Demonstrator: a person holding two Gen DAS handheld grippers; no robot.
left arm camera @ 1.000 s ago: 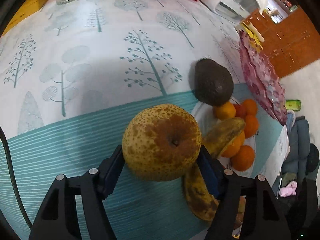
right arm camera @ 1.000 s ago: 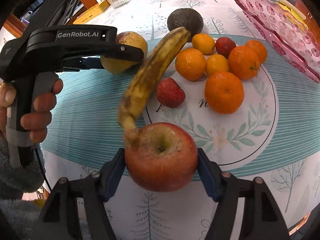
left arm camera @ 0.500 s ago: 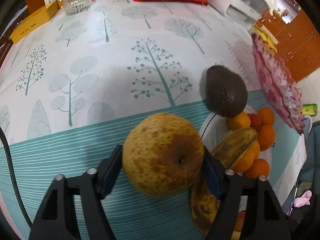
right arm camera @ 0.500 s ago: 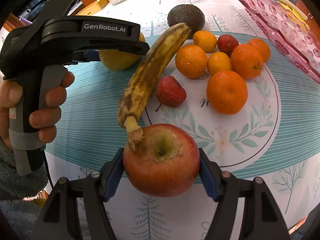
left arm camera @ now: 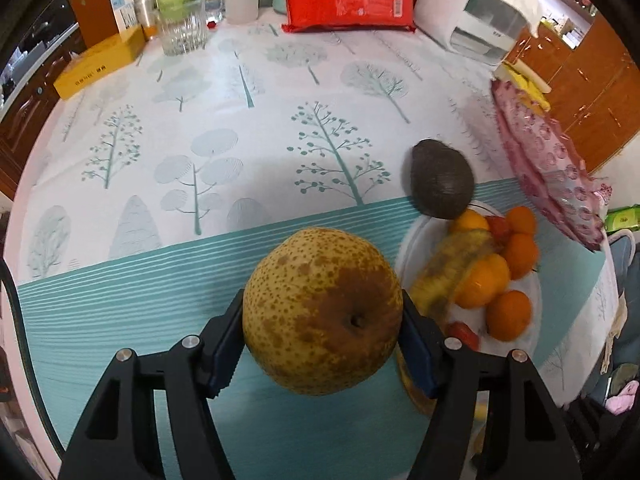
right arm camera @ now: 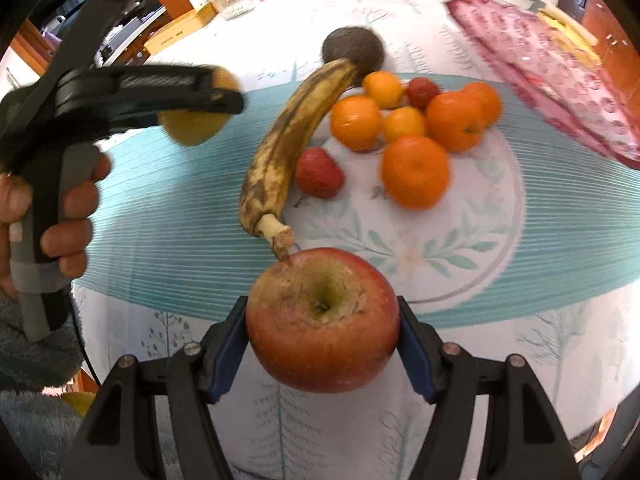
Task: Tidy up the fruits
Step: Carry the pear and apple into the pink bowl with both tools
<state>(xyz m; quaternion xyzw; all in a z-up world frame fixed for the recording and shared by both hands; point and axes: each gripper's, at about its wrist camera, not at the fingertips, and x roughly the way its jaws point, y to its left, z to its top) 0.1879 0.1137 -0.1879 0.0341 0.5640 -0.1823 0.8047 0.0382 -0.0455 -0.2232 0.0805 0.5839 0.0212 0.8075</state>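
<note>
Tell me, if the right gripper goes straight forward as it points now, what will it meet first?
Probably the banana: its stem end sits just ahead of the apple held in the right gripper. Depth is unclear; the plate lies beyond.

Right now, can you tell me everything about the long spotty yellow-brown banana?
The long spotty yellow-brown banana is overripe: dull yellow skin with heavy brown-black blotches and a pale, dry stem stub. It lies curved along the left edge of the white round plate with green leaf print, its tip against the dark avocado, its stem end pointing at the red apple in the right gripper. In the left wrist view it is blurred.
</note>
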